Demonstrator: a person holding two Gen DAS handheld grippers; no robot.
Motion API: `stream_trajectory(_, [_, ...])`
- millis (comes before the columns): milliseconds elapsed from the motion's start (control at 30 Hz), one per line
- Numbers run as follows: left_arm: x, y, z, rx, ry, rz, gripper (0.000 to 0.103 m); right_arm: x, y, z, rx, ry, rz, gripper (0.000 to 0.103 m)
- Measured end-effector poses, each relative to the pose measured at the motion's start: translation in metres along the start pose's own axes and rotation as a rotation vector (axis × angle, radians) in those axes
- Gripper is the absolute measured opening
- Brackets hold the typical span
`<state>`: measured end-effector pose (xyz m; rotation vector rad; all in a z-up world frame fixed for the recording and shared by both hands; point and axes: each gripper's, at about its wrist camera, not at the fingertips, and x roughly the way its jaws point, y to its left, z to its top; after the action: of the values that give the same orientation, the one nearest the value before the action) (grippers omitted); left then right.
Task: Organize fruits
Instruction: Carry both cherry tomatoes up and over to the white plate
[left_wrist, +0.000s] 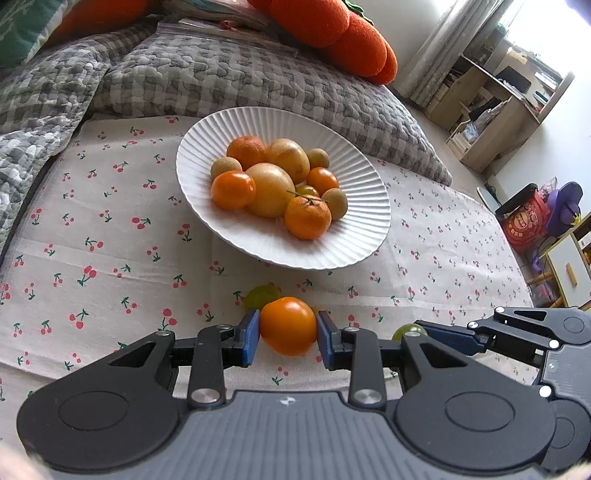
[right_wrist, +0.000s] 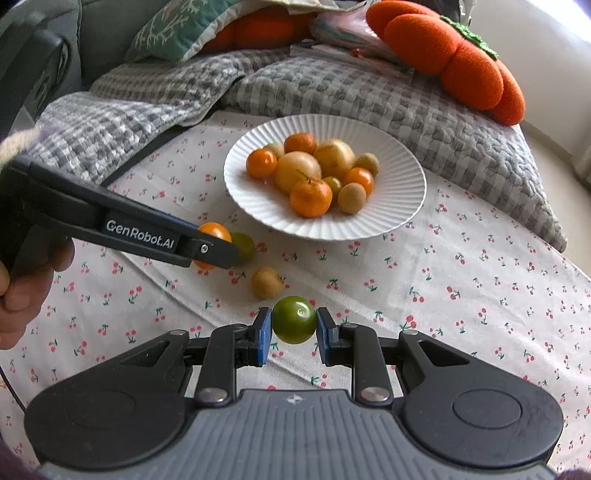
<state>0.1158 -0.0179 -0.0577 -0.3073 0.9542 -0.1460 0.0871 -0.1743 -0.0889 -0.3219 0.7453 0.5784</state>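
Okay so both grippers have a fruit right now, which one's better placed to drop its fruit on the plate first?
Probably the left gripper: its orange fruit looks nearer the white plate than the right gripper's green fruit.

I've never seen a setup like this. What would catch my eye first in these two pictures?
Probably the white ribbed plate in the middle of the cherry-print cloth, heaped with orange and yellowish fruit. Nearer the cameras, each hand-held gripper pinches one fruit: the left gripper an orange fruit, the right gripper a green fruit. Behind the plate lies a bright orange pumpkin-shaped cushion on a grey checked quilt.
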Motion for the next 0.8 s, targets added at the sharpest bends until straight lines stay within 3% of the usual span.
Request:
stream_trajectory(367, [-0.008, 0.012, 0.021, -0.078, -0.067, -0.009, 0.026, -0.006, -0.013, 0.015, 0.054, -0.063, 0.005, 0.023])
stream_trajectory(800, [0.015, 0.007, 0.043, -0.072, -0.098, 0.032, 0.026, 0.006, -0.033, 0.034, 0.090, -0.094, -0.047, 0.023])
